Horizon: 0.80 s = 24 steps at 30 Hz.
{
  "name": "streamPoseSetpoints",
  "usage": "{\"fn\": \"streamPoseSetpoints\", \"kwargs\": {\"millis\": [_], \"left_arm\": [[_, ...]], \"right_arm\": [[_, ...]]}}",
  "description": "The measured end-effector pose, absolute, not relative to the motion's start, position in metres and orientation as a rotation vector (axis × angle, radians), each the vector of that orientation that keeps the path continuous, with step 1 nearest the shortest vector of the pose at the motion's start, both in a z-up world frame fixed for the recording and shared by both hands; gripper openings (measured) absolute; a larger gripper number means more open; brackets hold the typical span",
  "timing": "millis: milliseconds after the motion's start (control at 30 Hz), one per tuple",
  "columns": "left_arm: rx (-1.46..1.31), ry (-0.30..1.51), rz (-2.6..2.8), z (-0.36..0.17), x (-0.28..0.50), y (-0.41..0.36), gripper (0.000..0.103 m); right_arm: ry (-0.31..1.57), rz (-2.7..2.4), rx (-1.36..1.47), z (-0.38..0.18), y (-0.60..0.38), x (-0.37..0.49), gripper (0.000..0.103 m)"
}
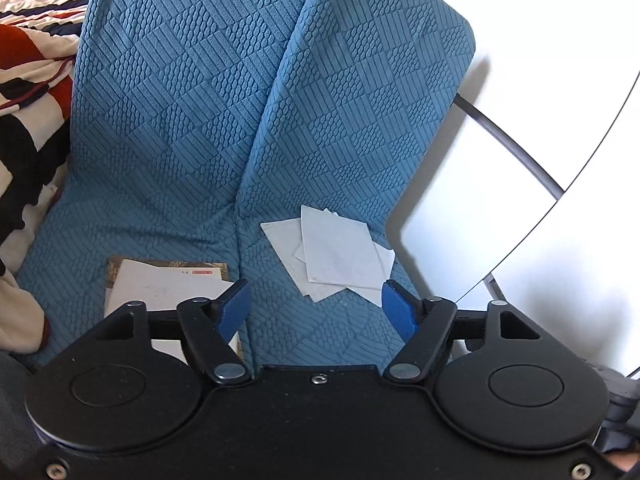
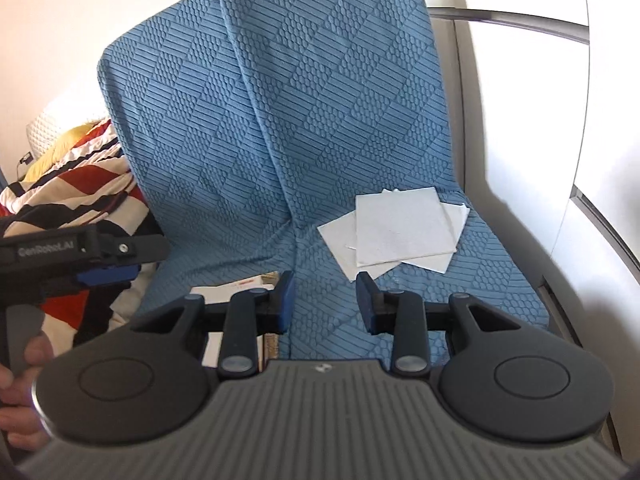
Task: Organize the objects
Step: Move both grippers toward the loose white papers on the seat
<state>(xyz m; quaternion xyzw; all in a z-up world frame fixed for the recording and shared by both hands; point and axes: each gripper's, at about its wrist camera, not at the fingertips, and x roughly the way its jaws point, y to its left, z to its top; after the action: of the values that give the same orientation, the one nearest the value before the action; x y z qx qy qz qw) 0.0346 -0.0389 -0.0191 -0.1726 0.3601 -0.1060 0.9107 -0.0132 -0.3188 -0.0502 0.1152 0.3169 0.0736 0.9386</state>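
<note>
On the blue sofa, which has two seat cushions with a seam between them, we find the things we have to tidy. Over by its left edge a striped blanket lies in a heap. A white wall panel stands by its right edge.

On the left seat cushion, near the front edge, lies a flat booklet with white paper on top. On the right seat cushion, back where the seat meets the backrest, lies a messy pile of white paper squares. They lie one over another and point every which way.

We hold our left gripper low over the seam, and its blue fingers stand wide apart with nothing between them. Our right gripper hangs just in front of the paper squares. Its fingers are partly apart, and nothing is between them either.

We think we are at the reaching step, because nothing is picked up yet. Next we should move one gripper to the near edge of the paper pile. The sheets are thin and lie flat on soft cloth, so we should slide a finger under an edge and pinch gently, or the sheets may slip apart.
</note>
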Motion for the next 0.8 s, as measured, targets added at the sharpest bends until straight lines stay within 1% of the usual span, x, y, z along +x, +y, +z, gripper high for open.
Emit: {"fn": "streamPoseSetpoints", "kwargs": {"millis": [133, 167, 200, 233, 267, 333, 367, 400, 467, 633, 800], "left_arm": [[-0.351, 0.730, -0.217, -0.019, 0.033, -0.043, 0.087], [-0.352, 0.730, -0.221, -0.019, 0.034, -0.045, 0.090], [-0.350, 0.728, -0.226, -0.020, 0.034, -0.046, 0.095], [-0.349, 0.726, -0.228, -0.021, 0.035, -0.048, 0.098], [-0.347, 0.725, -0.229, -0.021, 0.035, -0.050, 0.099], [-0.347, 0.720, -0.233, -0.023, 0.036, -0.055, 0.101], [-0.349, 0.715, -0.236, -0.024, 0.037, -0.057, 0.102], [-0.348, 0.711, -0.237, -0.025, 0.038, -0.059, 0.102], [-0.336, 0.707, -0.240, -0.028, 0.040, -0.065, 0.102], [-0.334, 0.711, -0.249, -0.042, 0.045, -0.077, 0.102], [-0.355, 0.704, -0.231, -0.061, 0.054, -0.083, 0.102]], "right_arm": [[0.642, 0.128, 0.238, -0.055, -0.324, -0.013, 0.036], [0.645, 0.123, 0.238, -0.056, -0.326, -0.012, 0.040], [0.647, 0.123, 0.239, -0.058, -0.327, -0.012, 0.045], [0.648, 0.124, 0.244, -0.060, -0.329, -0.012, 0.047], [0.648, 0.123, 0.249, -0.061, -0.331, -0.011, 0.050], [0.642, 0.118, 0.256, -0.063, -0.334, -0.010, 0.062], [0.639, 0.114, 0.260, -0.064, -0.336, -0.009, 0.074], [0.636, 0.114, 0.263, -0.066, -0.338, -0.008, 0.081], [0.642, 0.107, 0.260, -0.070, -0.341, -0.004, 0.083], [0.649, 0.076, 0.251, -0.088, -0.349, 0.001, 0.083], [0.626, 0.031, 0.275, -0.119, -0.359, 0.006, 0.083]]}}
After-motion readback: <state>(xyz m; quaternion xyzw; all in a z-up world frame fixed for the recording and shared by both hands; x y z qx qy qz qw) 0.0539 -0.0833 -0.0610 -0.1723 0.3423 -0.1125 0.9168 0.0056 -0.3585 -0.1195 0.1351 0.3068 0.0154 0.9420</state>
